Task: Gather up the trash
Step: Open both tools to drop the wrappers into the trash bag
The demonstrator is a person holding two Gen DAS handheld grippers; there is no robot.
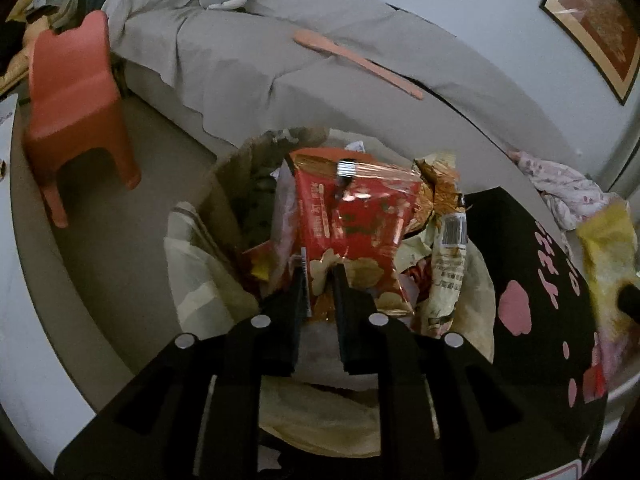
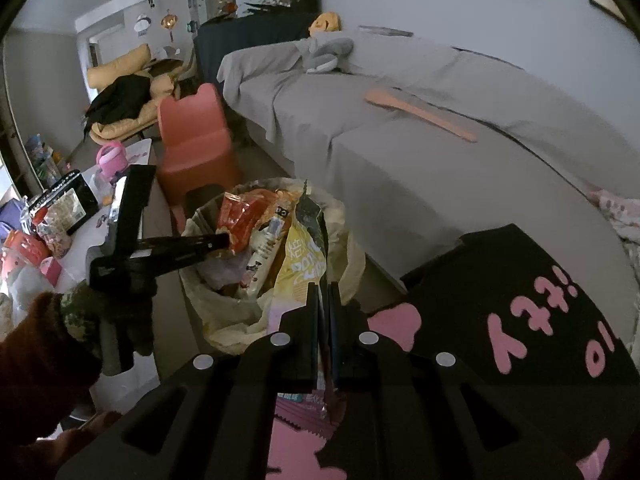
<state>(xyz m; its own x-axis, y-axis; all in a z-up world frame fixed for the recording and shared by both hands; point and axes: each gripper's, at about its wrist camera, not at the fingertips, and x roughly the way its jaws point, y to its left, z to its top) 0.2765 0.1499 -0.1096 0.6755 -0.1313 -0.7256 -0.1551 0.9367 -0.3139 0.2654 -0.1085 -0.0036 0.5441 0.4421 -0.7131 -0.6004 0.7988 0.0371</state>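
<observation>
A trash bin lined with a pale bag (image 1: 200, 280) (image 2: 224, 312) stands on the floor, full of wrappers. My left gripper (image 1: 320, 272) is shut on a red chip bag (image 1: 352, 216) and holds it over the bin; it also shows in the right wrist view (image 2: 224, 242), its tips at the red bag (image 2: 240, 212). My right gripper (image 2: 323, 292) is shut on a thin yellow and dark wrapper (image 2: 304, 256) that hangs over the bin's right side. A cream wrapper with a barcode (image 1: 450, 256) lies in the bin.
A grey covered bed (image 2: 420, 152) with a wooden paddle (image 2: 420, 114) runs behind the bin. A red child's chair (image 1: 76, 108) (image 2: 192, 140) stands left. A black cloth with pink print (image 2: 520, 320) lies right. A cluttered white table (image 2: 80, 232) is at left.
</observation>
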